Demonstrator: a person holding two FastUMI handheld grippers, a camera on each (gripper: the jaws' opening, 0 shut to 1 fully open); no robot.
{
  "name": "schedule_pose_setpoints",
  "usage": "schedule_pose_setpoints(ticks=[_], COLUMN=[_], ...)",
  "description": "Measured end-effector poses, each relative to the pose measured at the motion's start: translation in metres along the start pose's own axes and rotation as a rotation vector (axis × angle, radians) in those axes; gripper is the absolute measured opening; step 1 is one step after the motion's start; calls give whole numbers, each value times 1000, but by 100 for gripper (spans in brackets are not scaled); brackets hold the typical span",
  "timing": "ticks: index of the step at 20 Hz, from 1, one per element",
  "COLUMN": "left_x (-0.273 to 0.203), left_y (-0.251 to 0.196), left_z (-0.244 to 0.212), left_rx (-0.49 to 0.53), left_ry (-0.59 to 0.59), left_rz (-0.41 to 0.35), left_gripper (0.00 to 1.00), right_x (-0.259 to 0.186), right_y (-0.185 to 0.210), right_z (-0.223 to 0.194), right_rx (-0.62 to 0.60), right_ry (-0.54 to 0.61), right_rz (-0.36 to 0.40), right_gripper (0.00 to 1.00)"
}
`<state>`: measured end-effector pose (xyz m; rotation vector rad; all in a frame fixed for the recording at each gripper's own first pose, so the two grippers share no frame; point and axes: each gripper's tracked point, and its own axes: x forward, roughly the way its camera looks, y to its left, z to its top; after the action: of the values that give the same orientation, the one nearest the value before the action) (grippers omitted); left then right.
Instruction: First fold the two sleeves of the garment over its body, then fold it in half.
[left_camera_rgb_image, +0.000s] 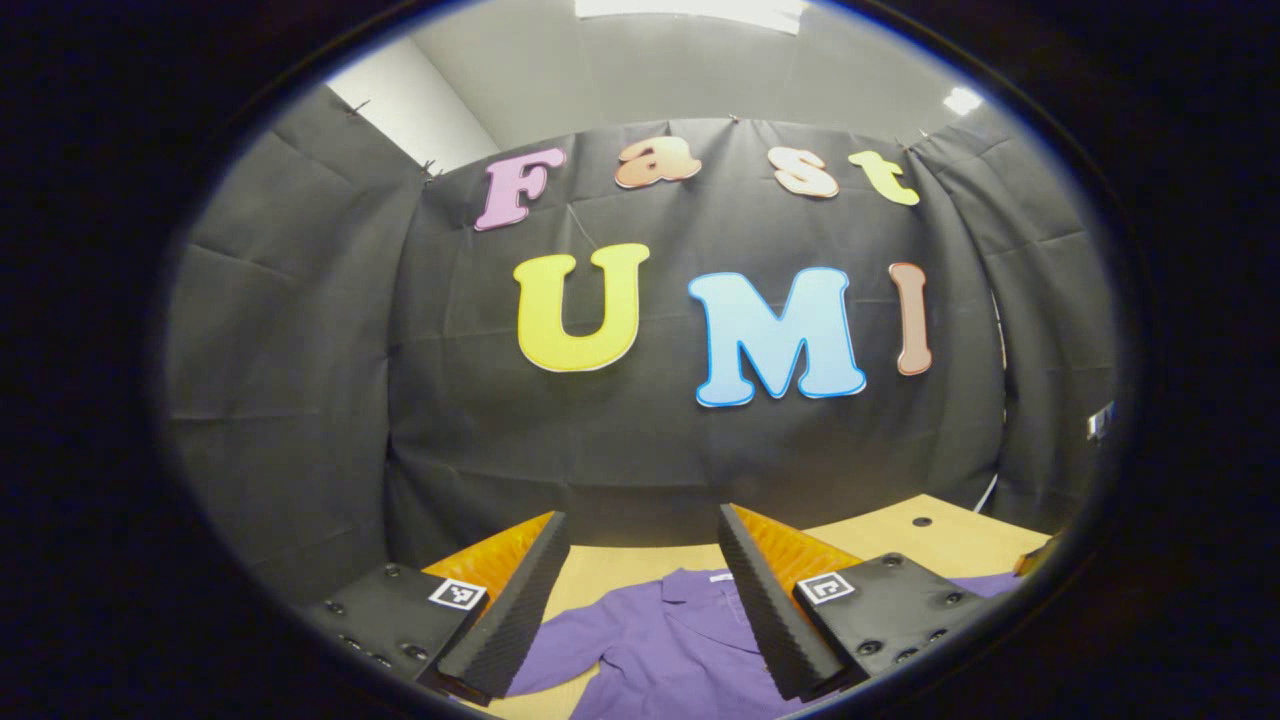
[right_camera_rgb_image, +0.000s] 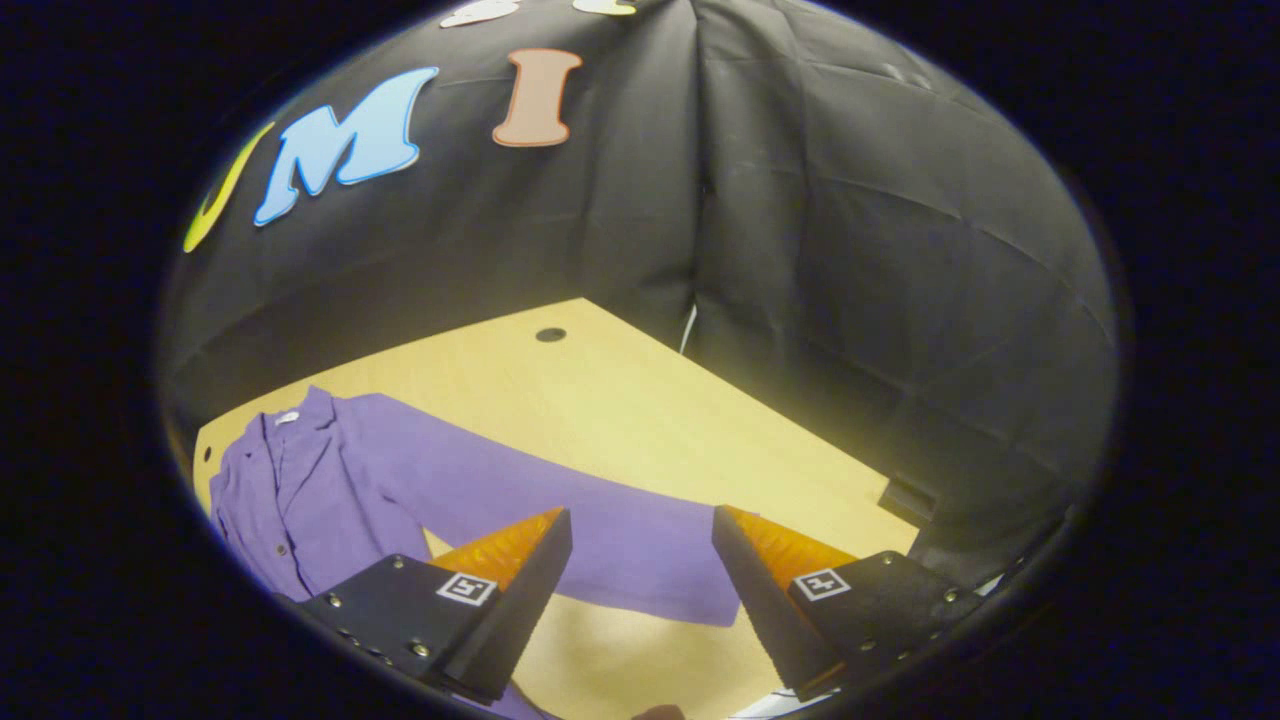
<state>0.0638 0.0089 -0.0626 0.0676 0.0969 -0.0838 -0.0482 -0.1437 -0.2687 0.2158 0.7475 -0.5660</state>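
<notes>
A purple button-up shirt (right_camera_rgb_image: 300, 490) lies flat on the wooden table (right_camera_rgb_image: 620, 400), collar toward the far wall. One long sleeve (right_camera_rgb_image: 600, 545) stretches out sideways to the right. My right gripper (right_camera_rgb_image: 640, 530) hovers open above the end of that sleeve, nothing between its fingers. In the left gripper view the shirt's collar and chest (left_camera_rgb_image: 670, 640) lie below and between the fingers. My left gripper (left_camera_rgb_image: 645, 540) stands open over them, holding nothing. Whether either gripper touches the cloth I cannot tell.
The black booth wall (right_camera_rgb_image: 800, 250) closes off the table's far and right sides. A small round hole (right_camera_rgb_image: 550, 334) sits in the tabletop near the back edge. Bare wood lies to the right of the sleeve, up to the table's right edge (right_camera_rgb_image: 800, 440).
</notes>
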Motion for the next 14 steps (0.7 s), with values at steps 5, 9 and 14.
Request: schedule_pose_setpoints(ticks=[5, 9, 14], left_x=[-4, -10, -13], left_y=[-2, -1, -3], left_z=[-5, -18, -28], left_rx=[5, 10, -2], left_ry=[13, 49, 75], left_rz=[16, 32, 39], left_gripper=[98, 98, 98], right_x=[35, 57, 74], right_y=[-25, -40, -47], right_z=[-37, -55, -68], right_rx=[41, 89, 150], right_ry=[123, 208, 252], right_rz=[-44, -71, -74], right_gripper=[92, 92, 92])
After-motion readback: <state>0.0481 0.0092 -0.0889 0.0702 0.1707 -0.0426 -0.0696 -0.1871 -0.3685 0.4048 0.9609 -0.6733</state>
